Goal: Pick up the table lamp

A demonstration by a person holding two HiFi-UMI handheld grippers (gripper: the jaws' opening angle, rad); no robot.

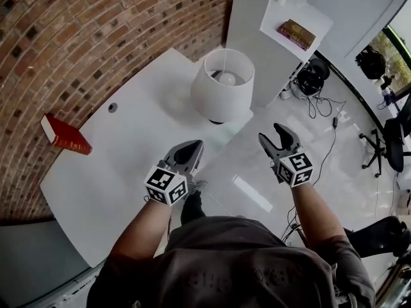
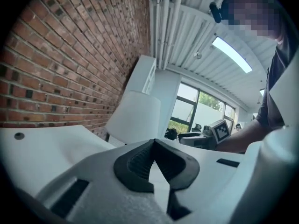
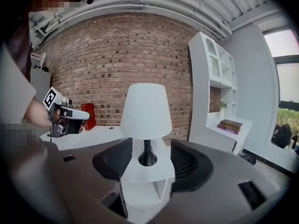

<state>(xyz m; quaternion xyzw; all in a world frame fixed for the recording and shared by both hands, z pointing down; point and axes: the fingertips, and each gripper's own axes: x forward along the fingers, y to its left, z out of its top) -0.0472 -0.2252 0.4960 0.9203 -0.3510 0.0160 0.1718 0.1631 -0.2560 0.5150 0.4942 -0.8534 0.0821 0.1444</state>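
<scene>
The table lamp point(image 1: 221, 85) has a white shade and a dark stem, and stands upright near the far corner of the white table point(image 1: 122, 153). My left gripper point(image 1: 192, 148) hovers over the table's near edge, short of the lamp, with its jaws shut and empty. My right gripper point(image 1: 271, 135) is off the table's right side, above the floor, open with nothing between its fingers. In the right gripper view the lamp point(image 3: 145, 108) shows centred beyond the open jaws point(image 3: 149, 146), well apart from them. The left gripper view shows the shade point(image 2: 133, 118) ahead of the shut jaws point(image 2: 154, 143).
A red book point(image 1: 64, 135) leans by the brick wall at the table's left edge. A white shelf unit point(image 1: 257, 37) holding books point(image 1: 297, 34) stands just behind the lamp. Cables and an office chair point(image 1: 392, 140) lie on the floor at right.
</scene>
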